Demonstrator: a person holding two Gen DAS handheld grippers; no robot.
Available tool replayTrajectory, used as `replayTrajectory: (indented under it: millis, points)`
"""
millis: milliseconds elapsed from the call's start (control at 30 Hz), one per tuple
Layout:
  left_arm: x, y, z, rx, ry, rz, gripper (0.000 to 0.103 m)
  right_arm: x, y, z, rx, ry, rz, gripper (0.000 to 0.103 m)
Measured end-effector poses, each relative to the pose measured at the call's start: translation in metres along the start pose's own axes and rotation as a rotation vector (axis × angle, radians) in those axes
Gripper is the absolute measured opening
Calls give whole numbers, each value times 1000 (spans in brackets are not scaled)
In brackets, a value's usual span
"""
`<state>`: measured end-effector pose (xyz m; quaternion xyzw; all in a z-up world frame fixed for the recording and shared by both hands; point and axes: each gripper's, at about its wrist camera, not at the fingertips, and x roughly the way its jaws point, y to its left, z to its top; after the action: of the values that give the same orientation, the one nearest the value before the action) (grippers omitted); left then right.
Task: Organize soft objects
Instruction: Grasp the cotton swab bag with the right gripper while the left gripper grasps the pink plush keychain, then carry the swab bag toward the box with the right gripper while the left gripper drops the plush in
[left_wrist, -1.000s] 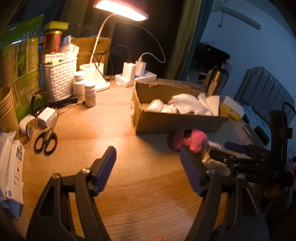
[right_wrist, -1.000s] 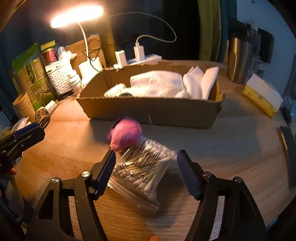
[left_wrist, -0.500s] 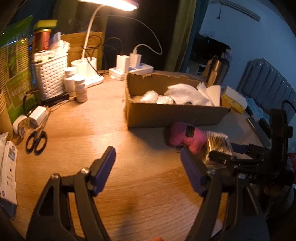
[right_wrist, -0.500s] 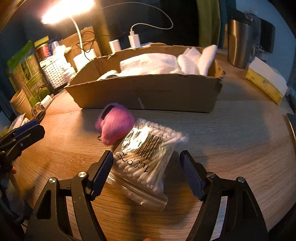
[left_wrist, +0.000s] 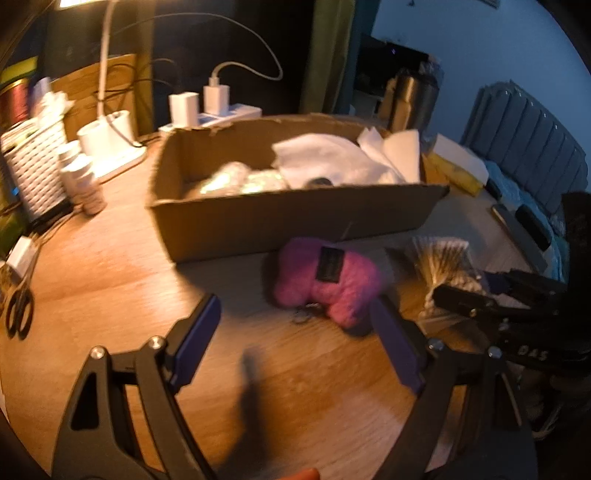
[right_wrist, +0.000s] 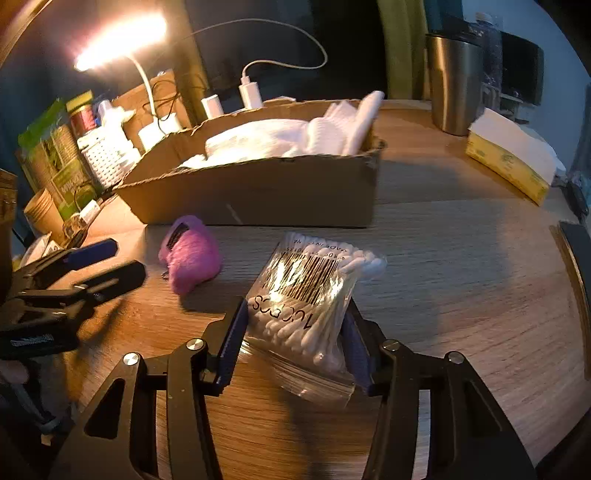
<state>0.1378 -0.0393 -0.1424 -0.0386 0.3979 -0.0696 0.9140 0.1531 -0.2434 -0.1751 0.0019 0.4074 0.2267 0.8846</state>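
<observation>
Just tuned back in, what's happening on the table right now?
The right hand-held gripper has closed on the bag of cotton swabs, which lies on the wooden table in front of the cardboard box of white cloths. The left hand-held gripper is open, pointed at the pink plush keychain and not touching it.

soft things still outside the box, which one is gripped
The bag of cotton swabs: the right gripper has closed on its near end. The pink plush toy lies free on the table, beside the box.

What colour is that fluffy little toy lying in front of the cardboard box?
Pink, with a small dark label across its middle. The plush toy shows best in the left wrist view.
</observation>
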Motion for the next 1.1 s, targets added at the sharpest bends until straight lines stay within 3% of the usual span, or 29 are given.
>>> replayTrajectory:
  millis: [533, 600, 633, 767, 1100]
  points:
    - [48, -30, 15, 81, 83, 26, 83, -15, -42, 4, 62, -48, 22, 50]
    - [49, -31, 15, 89, 89, 15, 70, -17, -42, 5, 63, -51, 20, 50]
    - [49, -31, 14, 93, 93, 11, 69, -17, -42, 5, 63, -52, 21, 50]
    - [45, -31, 11, 100, 87, -12, 64, -20, -40, 8, 63, -58, 18, 50]
    - [2, -16, 7, 59, 14, -31, 63, -27, -20, 14, 27, -79, 23, 50]
